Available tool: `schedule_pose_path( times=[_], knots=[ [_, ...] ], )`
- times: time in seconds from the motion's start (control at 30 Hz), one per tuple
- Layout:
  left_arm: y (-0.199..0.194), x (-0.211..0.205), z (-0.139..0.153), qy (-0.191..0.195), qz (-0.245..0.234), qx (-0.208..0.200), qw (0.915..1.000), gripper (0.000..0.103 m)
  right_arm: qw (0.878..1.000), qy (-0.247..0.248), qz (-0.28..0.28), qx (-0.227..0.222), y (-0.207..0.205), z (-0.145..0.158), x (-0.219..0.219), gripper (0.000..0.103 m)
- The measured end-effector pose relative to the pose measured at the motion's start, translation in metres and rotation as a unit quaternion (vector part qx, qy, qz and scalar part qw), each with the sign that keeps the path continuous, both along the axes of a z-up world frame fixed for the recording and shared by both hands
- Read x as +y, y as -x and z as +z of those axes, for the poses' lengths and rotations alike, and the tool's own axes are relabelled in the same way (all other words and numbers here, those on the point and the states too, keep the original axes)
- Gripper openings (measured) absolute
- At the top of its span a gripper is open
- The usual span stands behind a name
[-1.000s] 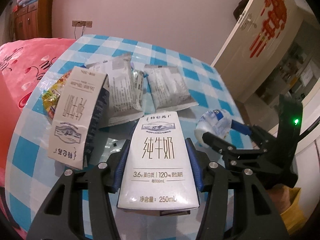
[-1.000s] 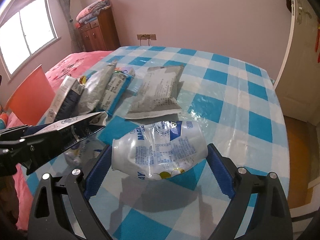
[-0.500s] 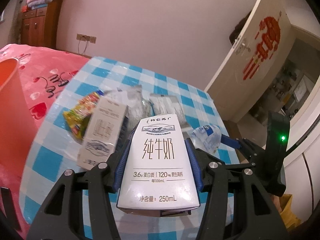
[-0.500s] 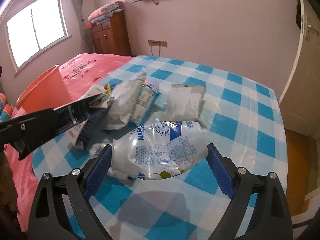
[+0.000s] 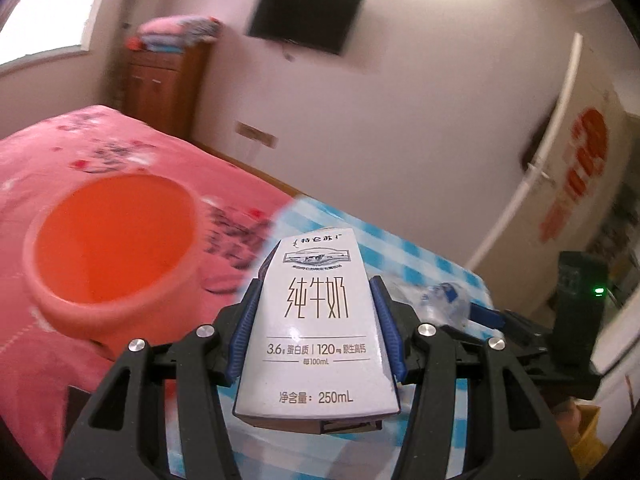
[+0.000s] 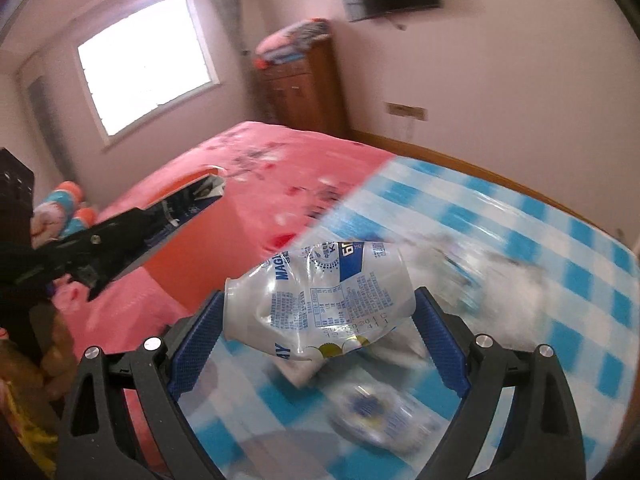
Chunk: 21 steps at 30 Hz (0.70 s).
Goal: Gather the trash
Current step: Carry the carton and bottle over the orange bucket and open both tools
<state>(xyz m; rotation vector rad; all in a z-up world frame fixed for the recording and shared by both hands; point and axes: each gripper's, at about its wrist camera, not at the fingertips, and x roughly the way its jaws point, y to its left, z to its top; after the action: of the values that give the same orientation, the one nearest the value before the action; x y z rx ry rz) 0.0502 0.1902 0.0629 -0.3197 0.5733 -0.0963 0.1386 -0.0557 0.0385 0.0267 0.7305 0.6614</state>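
The right gripper (image 6: pixel 318 330) clamps a crushed plastic bottle (image 6: pixel 320 300) above the blue-checked table (image 6: pixel 540 248).

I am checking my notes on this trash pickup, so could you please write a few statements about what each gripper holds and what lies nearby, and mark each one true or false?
1. The left gripper is clamped on a white milk carton. True.
2. The right gripper is empty. False: its pads hold a crushed clear plastic bottle.
3. An orange bin stands to the left of the carton in the left wrist view. True.
4. The table has a plain red cloth. False: it is blue and white checked.
5. A television hangs on the wall. True.
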Motion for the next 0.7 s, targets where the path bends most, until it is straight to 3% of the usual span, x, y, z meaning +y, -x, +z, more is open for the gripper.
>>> schedule_pose_path(
  times=[0.37,0.6,0.67,0.7],
  knots=[
    [-0.022,0.105,-0.013,-0.013,0.137,0.025,0.9901,0.055,0.991,-0.040,0.122,-0.033,-0.041,0.038,0.146,0.091],
    [-0.033,0.130,-0.029,-0.030,0.174,0.050,0.9831,0.055,0.986,-0.032,0.160,-0.017,-0.065,0.021,0.216,0.093],
    [-0.033,0.130,-0.030,-0.046,0.179,0.048,0.9816,0.058,0.987,-0.034,0.158,-0.007,-0.070,0.015,0.224,0.096],
    [-0.034,0.129,-0.031,-0.059,0.183,0.049,0.9800,0.066,0.987,-0.040,0.155,0.001,-0.072,0.011,0.225,0.097]
  ],
)
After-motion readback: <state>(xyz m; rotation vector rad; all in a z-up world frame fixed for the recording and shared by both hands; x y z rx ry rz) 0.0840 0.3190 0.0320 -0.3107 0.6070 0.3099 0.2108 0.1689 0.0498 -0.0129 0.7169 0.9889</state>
